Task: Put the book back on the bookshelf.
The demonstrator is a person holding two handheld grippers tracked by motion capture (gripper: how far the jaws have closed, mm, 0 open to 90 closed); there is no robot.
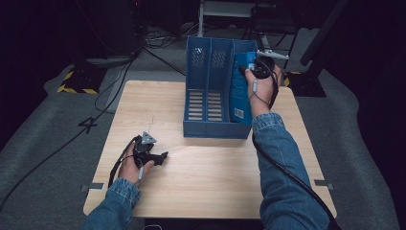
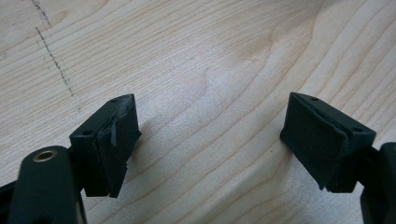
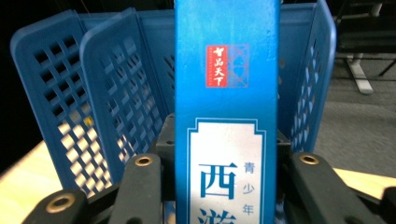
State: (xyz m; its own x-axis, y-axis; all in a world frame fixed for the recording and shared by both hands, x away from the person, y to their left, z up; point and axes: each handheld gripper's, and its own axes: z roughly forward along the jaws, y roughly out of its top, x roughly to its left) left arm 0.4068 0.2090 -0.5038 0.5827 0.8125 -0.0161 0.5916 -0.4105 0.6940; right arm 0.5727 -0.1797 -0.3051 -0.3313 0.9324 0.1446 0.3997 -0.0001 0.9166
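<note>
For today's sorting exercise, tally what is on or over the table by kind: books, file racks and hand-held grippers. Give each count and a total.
Blue book: 1
Blue file rack: 1
Hand-held grippers, left gripper and right gripper: 2
Total: 4

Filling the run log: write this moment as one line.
right tongs: shut on blue book | book: upright at blue plastic file rack, rightmost slot | left tongs: open over wooden table
</note>
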